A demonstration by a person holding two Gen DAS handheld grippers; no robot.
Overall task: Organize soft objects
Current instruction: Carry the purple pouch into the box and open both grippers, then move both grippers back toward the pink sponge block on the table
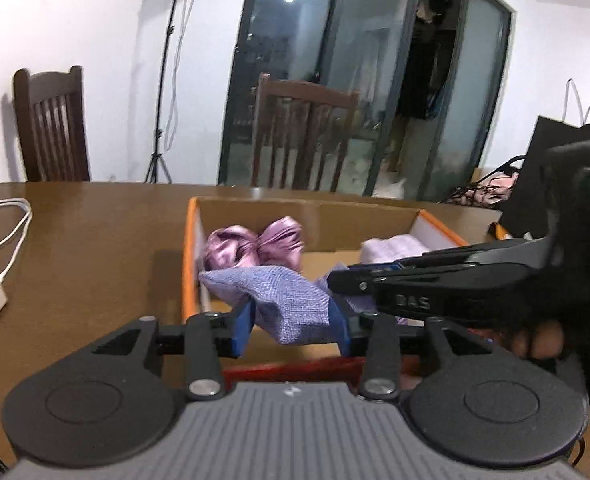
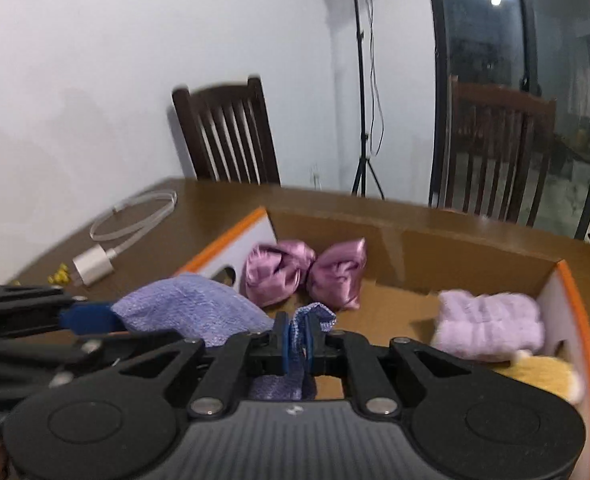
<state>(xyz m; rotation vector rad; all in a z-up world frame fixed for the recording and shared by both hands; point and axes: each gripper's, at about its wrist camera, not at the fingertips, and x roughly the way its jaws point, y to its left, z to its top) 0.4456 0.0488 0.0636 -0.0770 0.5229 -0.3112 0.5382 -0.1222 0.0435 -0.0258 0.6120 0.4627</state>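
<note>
1. Left hand-held gripper (image 1: 295, 326) fills the near foreground, its blue pads parted around a lavender-blue knitted cloth (image 1: 283, 300) that hangs over the open orange-rimmed cardboard box (image 1: 189, 264); whether they press it is unclear. Its long axis runs towards the right hand-held gripper (image 1: 343, 280).
2. Right hand-held gripper (image 2: 297, 344) is clamped on the cloth's corner; only this view shows the yellow plush (image 2: 547, 376).

Bow (image 2: 305, 276) in box (image 2: 415, 236), cable (image 2: 135, 216) left.
</note>
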